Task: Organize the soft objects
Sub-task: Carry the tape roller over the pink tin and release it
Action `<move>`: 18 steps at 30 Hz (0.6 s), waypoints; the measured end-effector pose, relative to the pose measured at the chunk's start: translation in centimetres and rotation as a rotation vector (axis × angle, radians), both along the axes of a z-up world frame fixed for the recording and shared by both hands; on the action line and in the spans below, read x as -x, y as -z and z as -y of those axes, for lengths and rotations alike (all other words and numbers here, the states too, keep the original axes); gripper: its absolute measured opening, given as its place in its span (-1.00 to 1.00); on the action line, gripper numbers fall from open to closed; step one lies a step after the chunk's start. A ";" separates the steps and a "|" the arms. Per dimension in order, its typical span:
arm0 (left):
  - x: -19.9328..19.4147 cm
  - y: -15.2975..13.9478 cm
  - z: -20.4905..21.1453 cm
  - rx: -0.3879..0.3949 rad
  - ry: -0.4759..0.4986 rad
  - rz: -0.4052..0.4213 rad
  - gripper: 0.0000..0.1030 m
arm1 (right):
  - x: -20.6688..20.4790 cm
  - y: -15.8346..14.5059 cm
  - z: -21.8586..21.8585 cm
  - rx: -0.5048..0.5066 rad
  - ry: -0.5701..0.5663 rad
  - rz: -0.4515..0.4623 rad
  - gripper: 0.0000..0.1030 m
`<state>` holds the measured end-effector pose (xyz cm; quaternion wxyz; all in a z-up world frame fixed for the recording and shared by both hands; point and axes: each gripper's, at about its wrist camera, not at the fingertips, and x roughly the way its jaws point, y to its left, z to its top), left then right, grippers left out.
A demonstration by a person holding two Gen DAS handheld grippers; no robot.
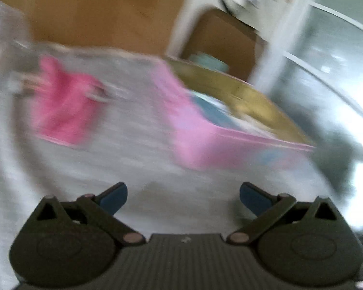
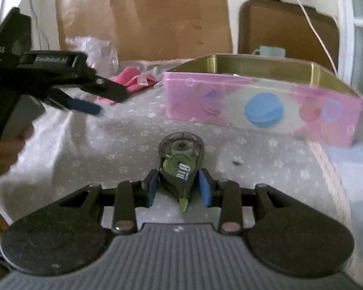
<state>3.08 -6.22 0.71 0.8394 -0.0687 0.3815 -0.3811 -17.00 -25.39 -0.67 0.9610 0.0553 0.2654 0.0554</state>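
A pink cloth [image 1: 63,106] lies crumpled on the white flowered cover [image 1: 138,145], left of a pink tin box [image 1: 217,145] with a gold inside. My left gripper [image 1: 183,197] is open and empty, hovering above the cover in front of the box; the view is blurred. My right gripper [image 2: 179,188] is shut on a correction tape dispenser [image 2: 180,162], held just above the cover in front of the pink tin box [image 2: 261,111]. The left gripper [image 2: 84,96] shows at the left of the right wrist view, near the pink cloth [image 2: 133,82].
Cardboard boxes [image 2: 167,17] stand behind the table. A clear plastic bag [image 2: 94,50] lies at the back left. A light blue cup [image 2: 269,50] stands behind the tin. The cover's right edge [image 2: 331,176] drops off beside the box.
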 end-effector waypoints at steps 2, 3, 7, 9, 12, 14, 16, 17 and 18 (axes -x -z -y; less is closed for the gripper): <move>0.2 0.2 2.5 0.014 0.074 -0.086 0.86 | 0.1 0.2 0.8 -0.102 0.006 0.003 -0.24; 0.3 0.5 3.6 0.020 0.110 -0.129 0.81 | 0.2 0.4 1.5 -0.166 0.004 0.006 -0.24; 0.7 1.8 6.2 0.023 0.182 -0.213 0.10 | 0.1 1.0 3.2 -0.345 -0.015 0.027 -0.24; 0.7 1.3 6.9 0.011 0.191 -0.201 -0.08 | 0.4 0.5 3.4 -0.349 -0.010 0.079 -0.24; 0.7 -1.2 7.7 0.064 0.223 -0.173 -0.07 | 0.6 -1.7 3.8 -0.326 -0.028 0.200 -0.24; 0.3 -3.7 8.9 0.071 0.247 -0.100 -0.02 | 0.1 -3.4 4.0 -0.268 -0.021 0.268 -0.24; -0.3 -5.8 10.8 0.062 0.264 -0.028 -0.01 | -1.2 -4.9 4.4 -0.192 0.009 0.319 -0.24; -1.0 -6.7 12.0 0.057 0.272 -0.003 0.01 | -2.0 -5.4 4.8 -0.162 0.028 0.334 -0.24; -1.7 -7.3 13.1 0.055 0.280 0.018 0.06 | -3.1 -5.8 5.3 -0.133 0.051 0.346 -0.24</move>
